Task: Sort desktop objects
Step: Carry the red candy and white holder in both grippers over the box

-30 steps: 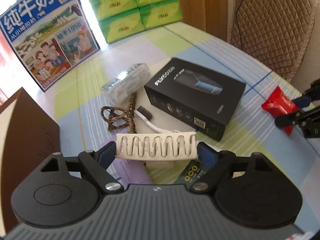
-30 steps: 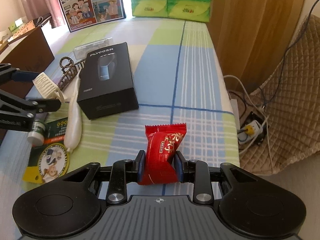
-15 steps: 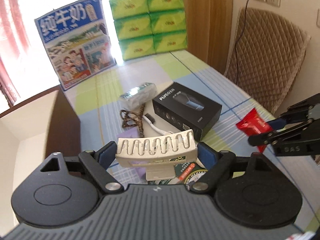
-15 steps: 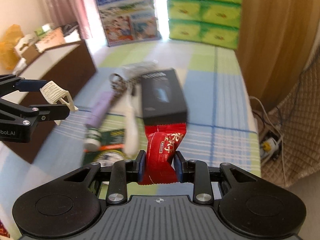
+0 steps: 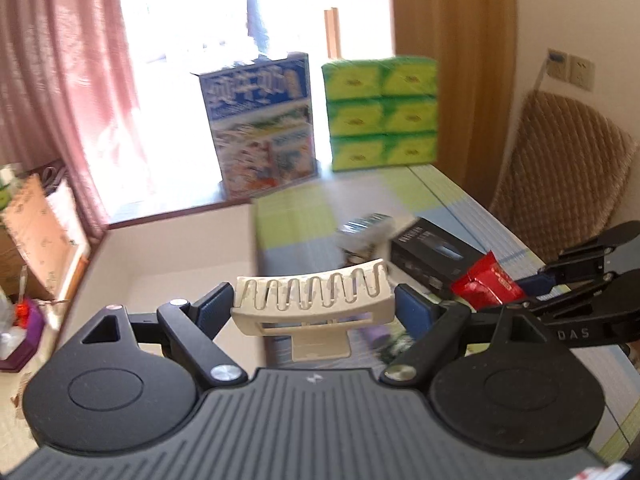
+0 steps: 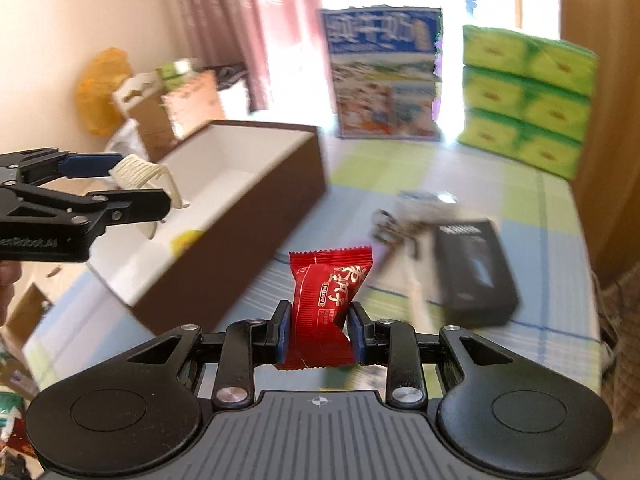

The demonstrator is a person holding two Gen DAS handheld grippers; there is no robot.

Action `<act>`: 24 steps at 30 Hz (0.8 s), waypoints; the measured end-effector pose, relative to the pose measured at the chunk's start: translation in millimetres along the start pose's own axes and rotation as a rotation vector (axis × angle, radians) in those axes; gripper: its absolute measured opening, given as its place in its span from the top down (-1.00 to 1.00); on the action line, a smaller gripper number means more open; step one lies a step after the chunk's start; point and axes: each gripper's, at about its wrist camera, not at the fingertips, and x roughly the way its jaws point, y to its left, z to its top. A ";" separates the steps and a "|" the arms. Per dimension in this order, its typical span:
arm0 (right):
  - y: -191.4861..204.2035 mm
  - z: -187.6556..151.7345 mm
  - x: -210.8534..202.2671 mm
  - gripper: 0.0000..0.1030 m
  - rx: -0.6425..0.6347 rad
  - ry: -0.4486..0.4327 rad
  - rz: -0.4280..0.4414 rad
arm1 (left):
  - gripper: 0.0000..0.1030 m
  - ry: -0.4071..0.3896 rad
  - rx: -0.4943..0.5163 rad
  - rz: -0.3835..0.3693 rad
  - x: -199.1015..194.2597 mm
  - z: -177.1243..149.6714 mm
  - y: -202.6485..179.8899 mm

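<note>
The left gripper (image 5: 314, 310) is clamped wide across a cream hair claw clip (image 5: 312, 298), one blue pad on each end of it. The right gripper (image 6: 318, 330) pinches a red snack packet (image 6: 326, 300) between nearly closed pads.

A second ago both tools sat low over the clutter on the checked tablecloth (image 6: 532, 236); now both have lifted and swung towards the open brown box (image 6: 240, 188), and each load has come along without slipping. The left gripper's clip now hangs over the box's white interior, seen from the right wrist view just past the near wall. The red packet, ahead of the right gripper, is short of the box, over the cloth beside its brown side.

Left behind, beyond and to the right of the right gripper, lie a black product box (image 6: 474, 270), a braided cord (image 6: 390, 226) and a clear packet (image 6: 426, 200), all blurred.

Judging from this, two items are on their way into the box, with release likely next, the clip first.
</note>
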 end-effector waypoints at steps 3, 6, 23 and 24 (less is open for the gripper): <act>27.9 11.3 8.3 0.47 -0.036 -0.011 0.050 | -0.64 -0.016 -0.018 0.044 -14.6 -1.2 24.6; 54.9 22.2 21.6 0.47 -0.070 -0.011 0.093 | -0.64 -0.018 -0.034 0.090 -23.9 -4.9 50.4; 128.4 75.7 137.4 0.47 -0.127 0.057 0.074 | -0.64 0.084 -0.041 0.161 29.4 -18.7 158.5; 128.9 77.9 144.4 0.47 -0.128 0.066 0.063 | -0.64 0.091 -0.031 0.156 37.0 -18.6 161.7</act>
